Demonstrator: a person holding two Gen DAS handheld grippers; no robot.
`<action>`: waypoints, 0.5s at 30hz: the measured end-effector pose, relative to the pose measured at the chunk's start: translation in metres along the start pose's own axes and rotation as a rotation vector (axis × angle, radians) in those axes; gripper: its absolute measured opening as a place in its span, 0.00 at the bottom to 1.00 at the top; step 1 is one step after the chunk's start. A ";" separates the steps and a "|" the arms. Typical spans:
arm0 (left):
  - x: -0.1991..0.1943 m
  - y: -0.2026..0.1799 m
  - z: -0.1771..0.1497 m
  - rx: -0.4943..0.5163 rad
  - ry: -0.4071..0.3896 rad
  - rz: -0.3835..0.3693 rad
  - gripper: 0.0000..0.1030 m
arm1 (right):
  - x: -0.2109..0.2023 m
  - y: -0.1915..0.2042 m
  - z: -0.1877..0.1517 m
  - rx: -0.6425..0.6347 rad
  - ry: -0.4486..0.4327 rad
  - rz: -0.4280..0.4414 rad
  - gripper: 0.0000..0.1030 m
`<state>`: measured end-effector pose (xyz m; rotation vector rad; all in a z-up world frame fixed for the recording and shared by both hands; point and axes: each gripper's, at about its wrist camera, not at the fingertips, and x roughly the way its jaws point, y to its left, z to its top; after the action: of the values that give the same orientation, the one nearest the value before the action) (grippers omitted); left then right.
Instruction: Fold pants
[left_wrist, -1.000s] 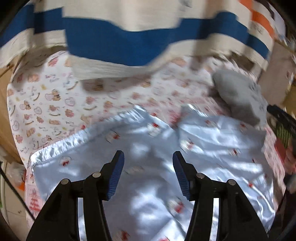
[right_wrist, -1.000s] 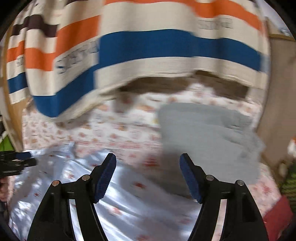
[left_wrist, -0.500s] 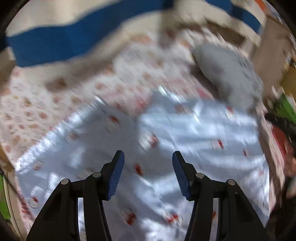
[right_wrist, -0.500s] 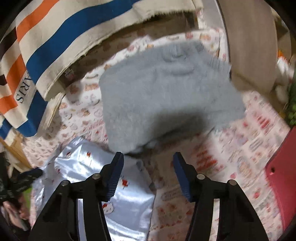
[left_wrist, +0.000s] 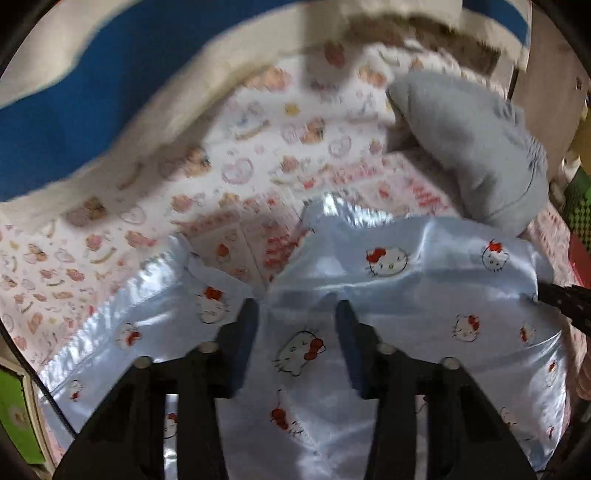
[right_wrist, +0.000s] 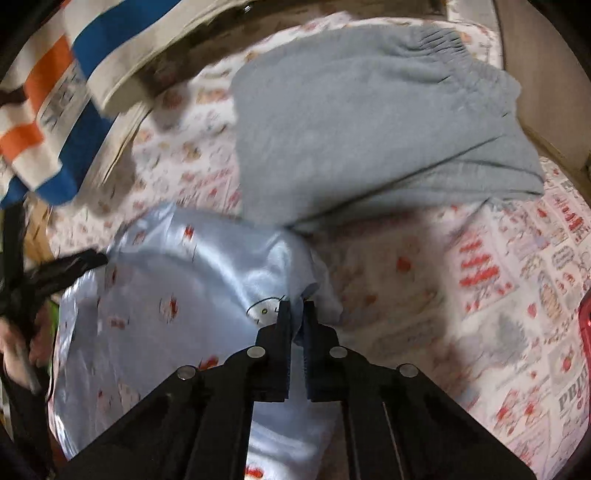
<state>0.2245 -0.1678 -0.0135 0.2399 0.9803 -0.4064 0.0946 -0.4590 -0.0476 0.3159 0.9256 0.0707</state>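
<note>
Since the frames a second ago, both claws have come down toward the satin and narrowed; the right went from wide open to clamped.

Left wrist view: we see the pants (left_wrist: 406, 295), pale blue satin with a cat-face print, spread on the bed over a patterned sheet (left_wrist: 258, 147). The two legs part at a notch just ahead of the left claw (left_wrist: 295, 321). Its jaws are closing, about half-wide, with the fabric near the crotch lying between them; the pads do not yet press on it. A grey folded garment (left_wrist: 472, 147) lies at the far right, touching the pants' edge. The right claw's tip enters at the right margin, on the outer edge of the right leg.

Right wrist view: the right claw (right_wrist: 297, 314) is closed down to a sliver, and a fold of the pants (right_wrist: 184, 295) sits pinched between its pads at the garment's edge. The grey garment (right_wrist: 369, 122) lies just beyond. A striped blanket (right_wrist: 55, 110) is at the upper left. The left claw shows blurred at the left margin.

Judgement: we are at the grasping step before the first fold. Right edge is secured; the left claw must finish closing on cloth. Next move calls for lifting both grips together and carrying one leg over the other, keeping the slippery satin taut.
</note>
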 end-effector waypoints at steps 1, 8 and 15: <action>0.005 -0.001 -0.001 -0.012 0.011 -0.013 0.36 | -0.001 0.003 -0.004 -0.009 0.008 0.004 0.04; -0.005 -0.010 0.008 -0.012 -0.045 -0.030 0.36 | -0.018 0.030 -0.036 -0.037 0.087 0.106 0.04; -0.013 -0.015 0.024 0.005 -0.070 0.006 0.45 | -0.030 0.029 -0.041 0.018 0.082 0.132 0.29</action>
<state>0.2299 -0.1873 0.0107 0.2315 0.9102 -0.4086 0.0461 -0.4278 -0.0391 0.3928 0.9867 0.1976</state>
